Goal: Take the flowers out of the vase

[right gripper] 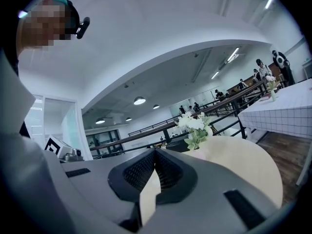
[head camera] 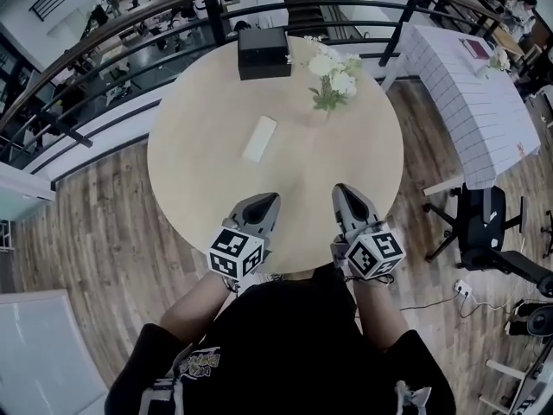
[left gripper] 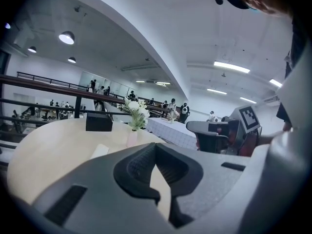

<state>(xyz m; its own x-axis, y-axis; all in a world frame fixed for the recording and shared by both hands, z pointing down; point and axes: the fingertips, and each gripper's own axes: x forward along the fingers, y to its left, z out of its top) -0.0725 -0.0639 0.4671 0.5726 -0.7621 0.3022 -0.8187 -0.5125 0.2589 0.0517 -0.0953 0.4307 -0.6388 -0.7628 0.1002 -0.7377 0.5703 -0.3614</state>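
Observation:
White flowers [head camera: 333, 74] with green leaves stand in a small pale pink vase [head camera: 316, 116] at the far right of the round beige table [head camera: 199, 188]. The flowers [left gripper: 134, 112] and vase [left gripper: 131, 138] show far ahead in the left gripper view, and the flowers [right gripper: 196, 126] also show ahead in the right gripper view. My left gripper [head camera: 268, 201] and right gripper [head camera: 342, 192] hover side by side over the table's near edge, both shut and holding nothing, well short of the vase.
A black box [head camera: 263, 52] sits at the table's far edge by a railing [head camera: 130, 33]. A flat white block [head camera: 259, 138] lies left of the vase. A cloth-covered table [head camera: 484, 102] and an office chair [head camera: 484, 227] stand to the right.

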